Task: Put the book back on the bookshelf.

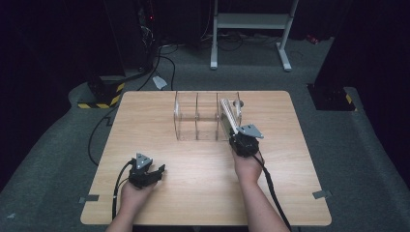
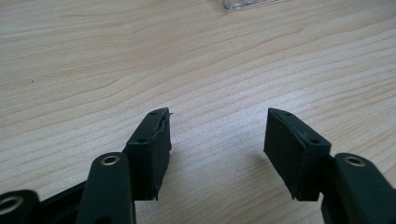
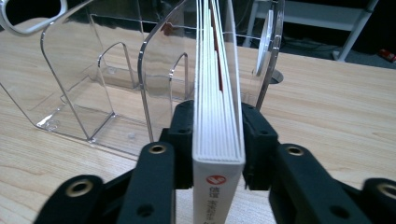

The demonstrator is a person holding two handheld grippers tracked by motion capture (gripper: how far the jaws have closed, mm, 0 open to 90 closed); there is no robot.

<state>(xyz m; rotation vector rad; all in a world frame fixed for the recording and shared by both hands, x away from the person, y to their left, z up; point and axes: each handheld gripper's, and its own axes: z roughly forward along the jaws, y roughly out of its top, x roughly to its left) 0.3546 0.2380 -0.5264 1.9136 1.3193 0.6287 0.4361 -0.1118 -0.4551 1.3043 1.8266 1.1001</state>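
On the near left of the table (image 1: 145, 121) I am resting my left gripper (image 1: 146, 172) on the wood, its jaws standing partly apart with only bare grain between the pads (image 2: 154, 149). It is holding nothing, and I am keeping it well clear of the work, which is right: this hand should be waiting, ready to steady the rack if it slides.

Toward the middle, the clear acrylic rack (image 1: 203, 118) is standing with its left and centre slots empty.

On the right, my right gripper (image 1: 240, 138) is pinching a thin white book (image 3: 218, 116) by its near end, the pads pressing both covers. No earlier look is available to me, so I am judging only the grip as it stands: closed on the book. The book is leaning into the rack's rightmost slot, between the last divider (image 3: 161, 70) and the end wall (image 3: 273, 51).

To do this well, I am thinking I should be keeping the spine square to the slot, easing the book down until its bottom edge seats, and releasing only then, so it is not toppling against the thin walls.
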